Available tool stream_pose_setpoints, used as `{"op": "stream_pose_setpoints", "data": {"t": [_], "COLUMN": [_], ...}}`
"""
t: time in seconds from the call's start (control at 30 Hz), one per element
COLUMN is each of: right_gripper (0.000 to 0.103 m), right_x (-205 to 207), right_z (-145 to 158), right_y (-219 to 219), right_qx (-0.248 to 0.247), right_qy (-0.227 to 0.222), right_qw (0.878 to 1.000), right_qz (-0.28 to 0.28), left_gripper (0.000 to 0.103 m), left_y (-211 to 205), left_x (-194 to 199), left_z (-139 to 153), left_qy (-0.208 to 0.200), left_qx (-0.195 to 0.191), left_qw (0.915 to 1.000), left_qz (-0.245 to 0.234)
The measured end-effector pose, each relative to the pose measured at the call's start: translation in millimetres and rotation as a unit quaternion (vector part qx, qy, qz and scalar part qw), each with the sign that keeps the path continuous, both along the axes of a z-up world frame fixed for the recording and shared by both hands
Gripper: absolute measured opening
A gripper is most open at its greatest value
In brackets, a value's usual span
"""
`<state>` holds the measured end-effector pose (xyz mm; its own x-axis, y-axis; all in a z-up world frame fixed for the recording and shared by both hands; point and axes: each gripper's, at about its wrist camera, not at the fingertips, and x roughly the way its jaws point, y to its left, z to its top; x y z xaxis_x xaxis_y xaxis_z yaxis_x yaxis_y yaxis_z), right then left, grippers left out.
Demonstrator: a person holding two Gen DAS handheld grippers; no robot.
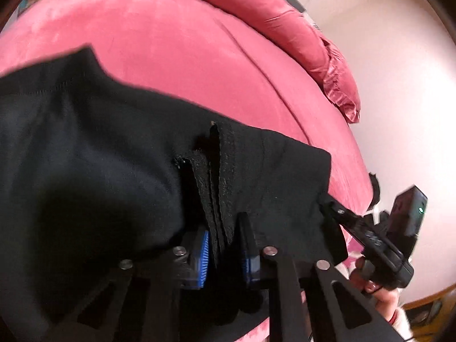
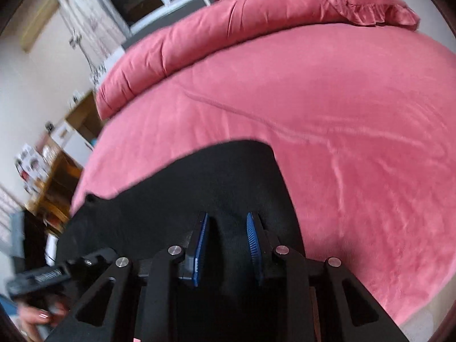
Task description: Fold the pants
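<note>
Black pants point(image 1: 99, 171): bunched over the pink bed point(image 1: 171, 42), no neat fold visible; folding mostly remains. Left gripper point(image 1: 225, 252) clamped on layered fabric edge. Right gripper point(image 2: 228, 245): jaws apart around cloth, grip uncertain.

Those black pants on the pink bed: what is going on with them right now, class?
A person is folding the black pants on a pink bed with a handheld gripper in each hand. The left gripper is clamped on a bunched edge of the fabric, several layers pinched between its blue pads. The right gripper has cloth between its fingers, but whether it grips cannot be told. A folded pink quilt lies at the far end of the bed.
</note>
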<state>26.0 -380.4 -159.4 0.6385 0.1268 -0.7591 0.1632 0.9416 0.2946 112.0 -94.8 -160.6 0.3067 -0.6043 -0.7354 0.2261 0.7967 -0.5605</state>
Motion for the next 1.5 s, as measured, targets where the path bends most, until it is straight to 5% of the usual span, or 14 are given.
{"op": "stream_pose_setpoints", "data": {"t": [0.17,0.37,0.53,0.67,0.83,1.0,1.07,1.17,1.33,1.5], "right_gripper": [0.028,0.030,0.030,0.030,0.033,0.033,0.037,0.039,0.041,0.042], "right_x": [-4.2,-3.4,-13.0,-16.6,-34.2,-31.1,-24.6,-30.5,-35.4,-39.9], "right_z": [9.5,-6.2,-12.6,-7.6,19.2,19.0,-1.5,-15.7,-16.0,-16.7], "right_y": [10.3,33.9,33.7,32.2,52.2,107.4,127.3,136.1,126.9,125.7], "right_qx": [-0.032,-0.089,-0.111,-0.109,-0.080,-0.068,-0.078,-0.105,-0.075,-0.069], "right_qy": [-0.015,-0.015,-0.055,-0.060,-0.094,-0.085,-0.035,-0.038,-0.042,-0.047], "right_qw": [0.999,0.995,0.991,0.992,0.991,0.980,0.976,0.972,0.975,0.975], "right_qz": [0.017,0.037,0.041,0.034,0.047,0.167,0.203,0.208,0.205,0.205], "left_gripper": [0.014,0.017,0.030,0.036,0.037,0.039,0.043,0.046,0.048,0.060], "left_y": [17.7,13.0,9.3,41.7,106.1,178.1,204.5,242.5,316.2,382.1], "left_x": [-21.4,-21.4,-29.2,-36.7,-50.5,-67.0,-73.1,-80.1,-111.5,-143.7], "left_z": [34.5,-7.3,1.8,12.6,29.1,37.3,36.9,33.7,39.1,32.7], "left_qy": [-0.077,-0.069,-0.111,-0.090,-0.106,-0.102,-0.088,-0.059,-0.037,-0.009], "left_qx": [-0.011,0.062,0.092,0.042,0.034,0.038,0.030,0.020,0.025,-0.004], "left_qw": [0.9969,0.9955,0.9895,0.9935,0.9825,0.9592,0.9479,0.9279,0.8918,0.8587], "left_qz": [0.014,0.020,0.005,0.056,0.149,0.261,0.305,0.368,0.450,0.512]}}
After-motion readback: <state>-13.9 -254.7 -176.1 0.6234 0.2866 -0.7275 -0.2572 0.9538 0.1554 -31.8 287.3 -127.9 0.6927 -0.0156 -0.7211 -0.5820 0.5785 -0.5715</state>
